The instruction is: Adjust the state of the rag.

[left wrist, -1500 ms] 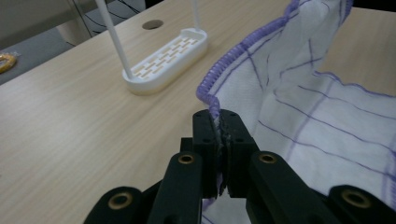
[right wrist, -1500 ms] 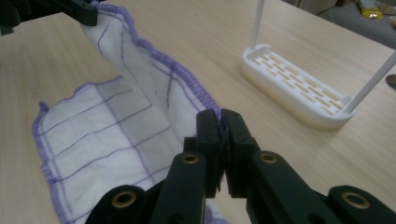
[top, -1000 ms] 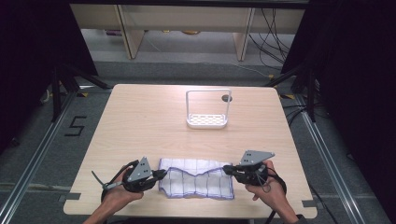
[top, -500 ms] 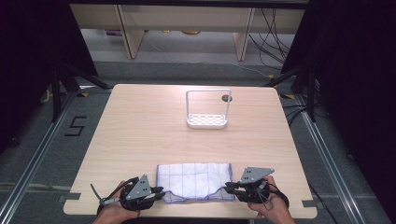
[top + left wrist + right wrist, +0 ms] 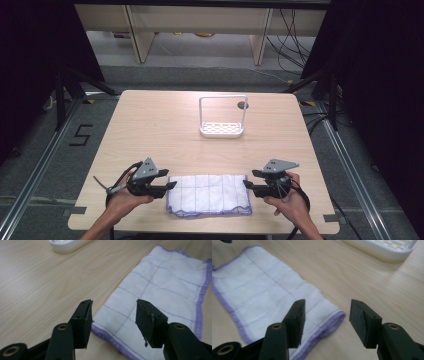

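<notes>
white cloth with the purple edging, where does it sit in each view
High view: the white folded cloth with purple edging lies flat at the table's near edge, between the two grippers.
Left gripper view: it spreads across the right half, past the open jaws.
Right gripper view: it spreads across the left half, its corner between the open jaws.
Shared landmark: the white slotted plastic rack, at each gripper view's top edge.

You are in a lab recording bay, your pale wooden table [image 5: 150, 125] boxed in by black curtains [image 5: 30, 60], metal floor rails [image 5: 35, 172] with tape marks, a taped number five [image 5: 81, 135], loose cables [image 5: 292, 30] trailing behind, bare shelving legs [image 5: 137, 35] beyond.
</notes>
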`<state>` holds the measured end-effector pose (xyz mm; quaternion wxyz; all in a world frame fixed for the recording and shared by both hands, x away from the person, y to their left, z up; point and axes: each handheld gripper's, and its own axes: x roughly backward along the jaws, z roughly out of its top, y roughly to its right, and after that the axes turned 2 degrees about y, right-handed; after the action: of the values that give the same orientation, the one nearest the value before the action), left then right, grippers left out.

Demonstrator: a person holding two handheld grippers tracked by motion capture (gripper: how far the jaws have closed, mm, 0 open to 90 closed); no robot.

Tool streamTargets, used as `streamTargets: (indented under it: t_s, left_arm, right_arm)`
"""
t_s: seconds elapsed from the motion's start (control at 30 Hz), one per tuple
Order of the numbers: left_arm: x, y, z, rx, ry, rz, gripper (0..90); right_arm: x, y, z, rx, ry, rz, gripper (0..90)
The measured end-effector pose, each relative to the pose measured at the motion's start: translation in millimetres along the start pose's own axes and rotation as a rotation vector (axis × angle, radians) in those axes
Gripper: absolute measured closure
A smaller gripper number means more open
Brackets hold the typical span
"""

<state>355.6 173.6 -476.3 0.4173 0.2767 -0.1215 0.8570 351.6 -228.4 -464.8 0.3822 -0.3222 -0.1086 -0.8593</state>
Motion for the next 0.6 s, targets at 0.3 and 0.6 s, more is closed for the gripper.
streamTargets:
  t_s: [0.3, 0.6]
  left_arm:
    - [-29.2, -11.1, -8.6, 0.032, -0.089, -0.038, 44.0]
    - [-34.6, -2.3, -16.1, -0.040, -0.142, -0.022, 49.8]
  right_arm:
    - [-30.4, 18.2, 1.3, -0.055, -0.054, -0.030, 48.4]
    - [-45.6, 11.1, -0.3, -0.030, -0.093, -0.037, 48.4]
